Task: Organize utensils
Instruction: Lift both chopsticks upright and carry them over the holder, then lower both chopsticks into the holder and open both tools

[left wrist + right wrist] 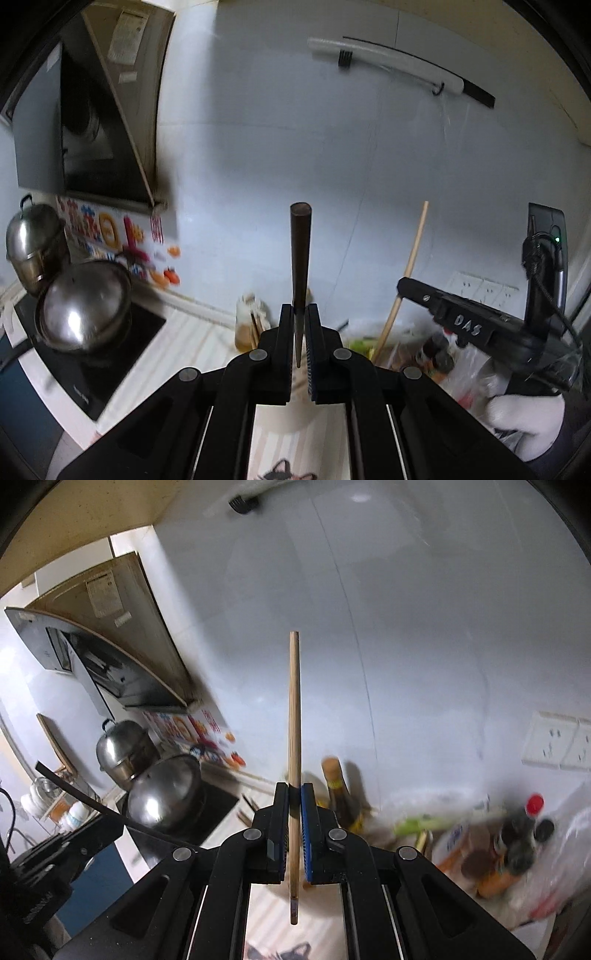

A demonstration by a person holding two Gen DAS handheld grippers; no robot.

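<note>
My left gripper [299, 314] is shut on a dark brown chopstick [300, 251], which stands upright between the pads with its thick end up. My right gripper [294, 794] is shut on a pale wooden chopstick [294, 709], also upright and sticking out above and below the fingers. In the left wrist view the right gripper [402, 288] shows at the right, carried by a white-gloved hand [524, 421], with the pale chopstick [412, 258] slanting through it. Both grippers hang in the air above the counter, side by side.
Two steel pots [81, 306] sit on a black cooktop [110, 354] at the left, under a range hood [92, 122]. A jar with chopsticks [249, 325] stands near the wall. Bottles [517, 842], a brown bottle [336, 790] and plastic bags [569, 849] crowd the right. Wall sockets [554, 744] are behind them.
</note>
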